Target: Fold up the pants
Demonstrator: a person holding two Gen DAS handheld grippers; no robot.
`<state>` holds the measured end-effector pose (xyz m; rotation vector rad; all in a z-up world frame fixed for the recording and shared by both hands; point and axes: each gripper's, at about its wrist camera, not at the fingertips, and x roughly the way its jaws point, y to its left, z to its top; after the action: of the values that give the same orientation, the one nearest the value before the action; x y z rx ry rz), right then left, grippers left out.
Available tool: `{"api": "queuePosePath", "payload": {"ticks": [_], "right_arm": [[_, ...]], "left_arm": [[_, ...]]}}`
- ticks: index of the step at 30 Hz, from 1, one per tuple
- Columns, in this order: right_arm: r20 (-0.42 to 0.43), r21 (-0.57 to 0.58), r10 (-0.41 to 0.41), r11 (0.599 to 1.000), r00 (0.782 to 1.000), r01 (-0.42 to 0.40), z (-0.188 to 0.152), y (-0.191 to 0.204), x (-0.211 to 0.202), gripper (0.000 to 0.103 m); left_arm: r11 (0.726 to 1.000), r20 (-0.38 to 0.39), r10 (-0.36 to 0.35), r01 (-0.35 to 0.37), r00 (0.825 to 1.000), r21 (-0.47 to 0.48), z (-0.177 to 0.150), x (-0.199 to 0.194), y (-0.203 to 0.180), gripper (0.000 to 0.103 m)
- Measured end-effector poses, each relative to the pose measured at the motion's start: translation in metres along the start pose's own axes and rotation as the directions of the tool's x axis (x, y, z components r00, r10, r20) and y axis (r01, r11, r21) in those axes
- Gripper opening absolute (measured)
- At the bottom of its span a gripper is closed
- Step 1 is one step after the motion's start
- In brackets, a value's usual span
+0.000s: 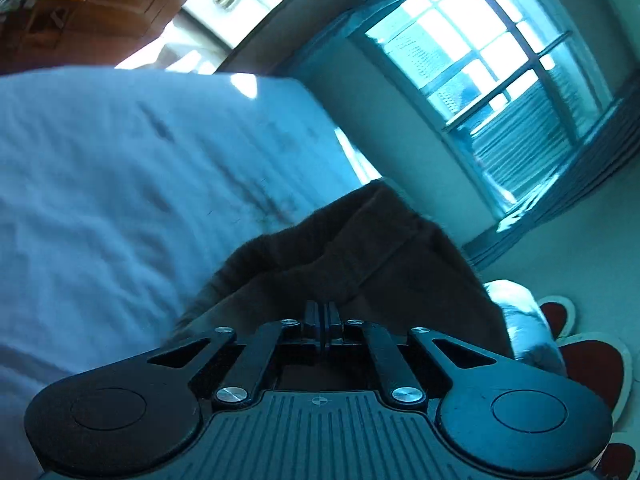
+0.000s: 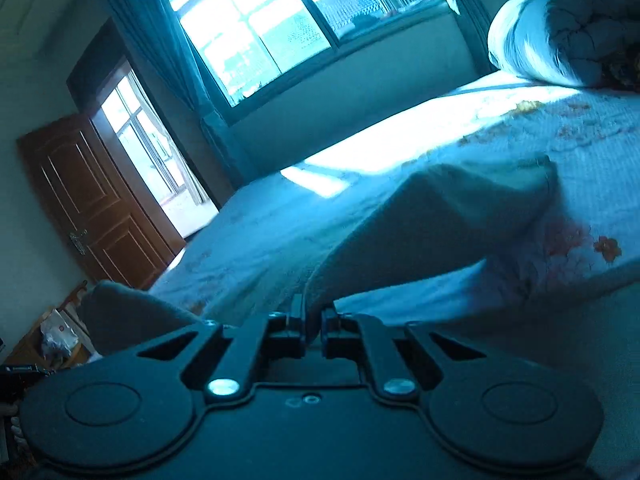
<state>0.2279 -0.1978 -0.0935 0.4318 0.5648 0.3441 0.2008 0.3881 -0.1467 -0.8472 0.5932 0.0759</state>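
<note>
The pants (image 1: 352, 252) are dark brown-grey cloth, bunched and lifted over the white bed (image 1: 100, 184). My left gripper (image 1: 322, 312) is shut on a fold of the pants, with a hem band rising just beyond its tips. In the right wrist view the pants (image 2: 432, 224) stretch as a taut grey band from my right gripper (image 2: 314, 312) out over the floral bedspread (image 2: 580, 152). My right gripper is shut on the pants' near edge. More grey cloth (image 2: 128, 312) hangs at the lower left.
A rolled quilt (image 2: 560, 28) lies at the head of the bed, also seen in the left wrist view (image 1: 524, 320). A curtained window (image 2: 256, 28) is behind the bed. A brown door (image 2: 88, 196) stands open at the left. A wooden stand with clutter (image 2: 56, 336) is nearby.
</note>
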Motion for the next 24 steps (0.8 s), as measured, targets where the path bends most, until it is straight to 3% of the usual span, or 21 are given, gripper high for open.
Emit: {"api": "queuePosePath", "payload": {"ticks": [2, 5, 9, 12, 15, 16, 17, 18, 19, 24], "right_arm": [[-0.105, 0.005, -0.048, 0.999, 0.993, 0.049, -0.033, -0.014, 0.019, 0.000], [-0.094, 0.075, -0.033, 0.996, 0.995, 0.040, -0.040, -0.027, 0.020, 0.000], [-0.102, 0.023, -0.038, 0.999, 0.994, 0.040, -0.028, -0.018, 0.022, 0.000], [-0.101, 0.056, -0.036, 0.998, 0.994, 0.042, -0.023, -0.020, 0.019, 0.003], [-0.072, 0.027, -0.062, 0.998, 0.996, 0.064, -0.021, -0.017, 0.009, 0.013], [-0.060, 0.022, -0.077, 0.997, 0.995, 0.079, -0.021, -0.018, 0.004, 0.016], [-0.032, 0.018, -0.096, 0.995, 0.995, 0.097, -0.020, -0.017, -0.004, 0.016], [0.000, 0.003, -0.096, 0.995, 0.995, 0.096, -0.017, -0.013, -0.012, 0.016], [0.017, -0.014, -0.092, 0.996, 0.996, 0.092, -0.014, -0.010, -0.017, 0.016], [-0.030, 0.014, -0.013, 1.000, 0.999, 0.013, -0.004, -0.002, -0.006, 0.013]], "left_arm": [[0.997, -0.045, 0.059, -0.061, 0.997, -0.040, -0.016, 0.004, 0.035, 0.002], [0.995, -0.017, 0.001, -0.003, 1.000, -0.103, -0.027, -0.007, 0.051, 0.002], [0.997, -0.014, -0.079, 0.078, 0.997, -0.028, -0.021, 0.002, 0.006, 0.003], [0.996, -0.030, -0.087, 0.087, 0.996, 0.020, -0.019, 0.022, -0.029, 0.003], [0.997, -0.040, -0.075, 0.076, 0.996, 0.022, -0.019, 0.039, -0.049, 0.007], [0.997, -0.036, -0.074, 0.074, 0.997, 0.020, -0.019, 0.041, -0.055, 0.026], [0.997, -0.027, -0.066, 0.067, 0.997, 0.023, -0.021, 0.041, -0.060, 0.064], [0.999, -0.006, -0.042, 0.042, 0.999, 0.025, -0.022, 0.041, -0.065, 0.079], [0.999, 0.006, -0.028, 0.028, 1.000, 0.029, -0.022, 0.041, -0.068, 0.086], [0.998, -0.020, -0.007, 0.008, 1.000, 0.059, -0.026, 0.042, -0.070, 0.086]]}}
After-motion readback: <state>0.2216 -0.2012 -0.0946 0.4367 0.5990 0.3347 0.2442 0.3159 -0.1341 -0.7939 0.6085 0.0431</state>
